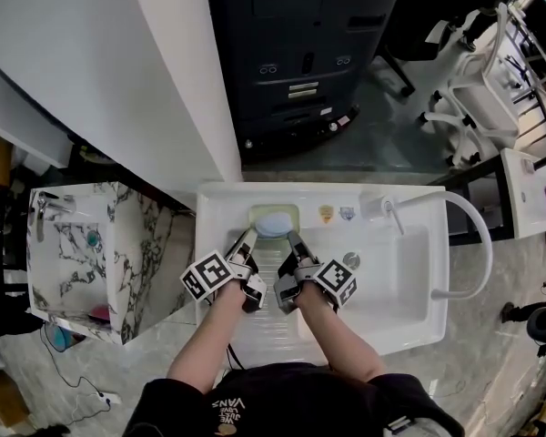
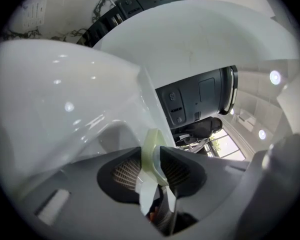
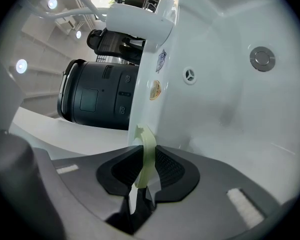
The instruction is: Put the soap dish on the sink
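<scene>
A black top (image 1: 291,406) is worn, with pale lettering (image 1: 226,413) printed on it near the neck; the forearms are left uncovered by it. The left gripper (image 1: 251,237) and the right gripper (image 1: 294,238) are built from grey and black parts. Each is topped by a marker cube, the left cube (image 1: 207,276) and the right cube (image 1: 337,282), whose white faces are printed with black squares. In the gripper views smooth grey shells are seen, fitted with black left pads (image 2: 125,171) and black right pads (image 3: 168,170) scored in a fine grid. A small white patch (image 3: 245,206) is set into the right shell, and a similar pale block (image 2: 52,205) into the left.
</scene>
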Demonstrator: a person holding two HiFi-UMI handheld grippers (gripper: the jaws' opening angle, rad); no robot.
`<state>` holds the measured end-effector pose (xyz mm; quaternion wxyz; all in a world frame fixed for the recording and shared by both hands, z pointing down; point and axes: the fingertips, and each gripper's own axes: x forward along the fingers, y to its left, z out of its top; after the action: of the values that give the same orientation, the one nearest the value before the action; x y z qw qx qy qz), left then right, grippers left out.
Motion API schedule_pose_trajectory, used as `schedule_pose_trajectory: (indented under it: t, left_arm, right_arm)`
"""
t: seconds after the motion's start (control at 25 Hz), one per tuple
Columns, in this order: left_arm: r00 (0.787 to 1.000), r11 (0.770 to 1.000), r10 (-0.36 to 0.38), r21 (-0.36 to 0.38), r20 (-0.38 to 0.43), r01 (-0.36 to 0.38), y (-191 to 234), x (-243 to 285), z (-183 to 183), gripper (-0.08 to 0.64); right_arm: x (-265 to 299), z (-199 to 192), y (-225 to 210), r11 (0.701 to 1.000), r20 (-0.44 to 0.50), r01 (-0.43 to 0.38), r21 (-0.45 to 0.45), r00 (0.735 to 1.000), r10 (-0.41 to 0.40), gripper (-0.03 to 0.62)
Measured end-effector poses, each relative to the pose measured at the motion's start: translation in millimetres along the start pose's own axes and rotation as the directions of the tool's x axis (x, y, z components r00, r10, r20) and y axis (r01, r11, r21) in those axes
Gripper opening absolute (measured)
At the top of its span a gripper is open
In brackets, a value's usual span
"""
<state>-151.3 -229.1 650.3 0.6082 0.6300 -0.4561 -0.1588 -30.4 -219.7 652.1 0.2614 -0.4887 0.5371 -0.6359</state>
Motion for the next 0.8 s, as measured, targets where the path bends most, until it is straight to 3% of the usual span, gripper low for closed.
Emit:
schedule_pose_trajectory:
  t: [0.52,0.8]
  left_arm:
    - [1.0,0.999,-0.002,-0.033,0.018,0.002,-3,-10,-8,0.169]
    - [0.999,0.998,-0.044,-0.036,-0.001,0.044,-12,-16,-18,0.167]
  right_arm:
    - [11,7,4,1.0,0.049,0.025,0.015,0.998,-0.026,0.069]
    - [10,8,4,0.997,0.08,0.045,0.068,0.995,-0.05,0.069]
